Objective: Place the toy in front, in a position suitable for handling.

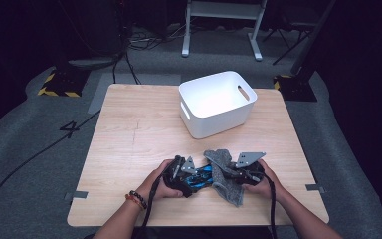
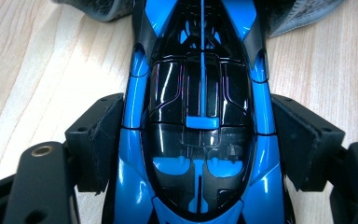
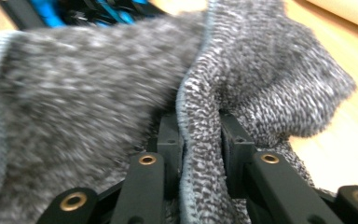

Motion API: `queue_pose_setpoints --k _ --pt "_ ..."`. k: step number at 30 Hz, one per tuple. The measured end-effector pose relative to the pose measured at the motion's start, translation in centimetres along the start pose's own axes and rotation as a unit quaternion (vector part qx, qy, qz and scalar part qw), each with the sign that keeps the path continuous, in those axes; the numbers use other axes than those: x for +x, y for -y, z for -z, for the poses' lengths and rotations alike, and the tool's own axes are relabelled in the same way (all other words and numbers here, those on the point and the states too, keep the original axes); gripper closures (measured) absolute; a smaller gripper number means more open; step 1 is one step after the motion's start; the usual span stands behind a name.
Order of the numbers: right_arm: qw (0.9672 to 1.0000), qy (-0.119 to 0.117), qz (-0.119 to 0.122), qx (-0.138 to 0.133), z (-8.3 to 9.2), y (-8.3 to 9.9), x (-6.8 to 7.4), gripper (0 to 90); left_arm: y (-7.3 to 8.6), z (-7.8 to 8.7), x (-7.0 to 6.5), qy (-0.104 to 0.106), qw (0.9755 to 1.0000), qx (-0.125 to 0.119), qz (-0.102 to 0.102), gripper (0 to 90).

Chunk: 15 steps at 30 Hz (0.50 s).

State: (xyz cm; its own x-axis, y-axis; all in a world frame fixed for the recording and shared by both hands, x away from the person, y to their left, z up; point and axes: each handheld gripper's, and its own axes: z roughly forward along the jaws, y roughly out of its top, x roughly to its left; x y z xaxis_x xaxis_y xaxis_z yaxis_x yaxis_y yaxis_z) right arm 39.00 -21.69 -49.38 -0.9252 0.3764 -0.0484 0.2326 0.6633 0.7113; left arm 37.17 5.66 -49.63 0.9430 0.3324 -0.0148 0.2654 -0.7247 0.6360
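Blue and black plastic: one toy car (image 1: 199, 178), lying on the table (image 1: 129, 144) in the lower middle of the high view, between the two hands. Grey knitted fabric: one cloth (image 1: 225, 174), bunched just right of the car and draped against its far end. White plastic: one bin (image 1: 216, 102) with a slot handle in each visible wall, standing in the upper middle of the high view, well apart from the car and cloth. Pale wood-grain: one table, square, carrying all three items.

Tools, two. Left tool (image 2: 196, 140): jaws parted to the width of the car's body, one black pad set against each flank of the car in the left gripper view; the car ran up the middle of that frame, its far end meeting the cloth at the top edge. No earlier state recorded. Right tool (image 3: 199, 135): jaws drawn almost together, pinching a folded ridge of the cloth between the pads in the lower middle of the right gripper view; the rest of the cloth spread across that frame, with a strip of the blue car at upper left.
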Motion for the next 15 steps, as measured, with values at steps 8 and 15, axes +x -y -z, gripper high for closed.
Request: queue_pose_setpoints --k 8,15 --pt "0.9986 -0.045 0.028 0.005 0.0 -0.2 1.7 77.1 -0.1 -0.1 0.0 -0.001 1.0 0.0 0.006 22.5" --pt "0.994 -0.083 0.071 0.013 0.2 -0.4 3.7 76.9 -0.2 -0.2 0.1 0.0 1.0 0.002 0.005 21.3"
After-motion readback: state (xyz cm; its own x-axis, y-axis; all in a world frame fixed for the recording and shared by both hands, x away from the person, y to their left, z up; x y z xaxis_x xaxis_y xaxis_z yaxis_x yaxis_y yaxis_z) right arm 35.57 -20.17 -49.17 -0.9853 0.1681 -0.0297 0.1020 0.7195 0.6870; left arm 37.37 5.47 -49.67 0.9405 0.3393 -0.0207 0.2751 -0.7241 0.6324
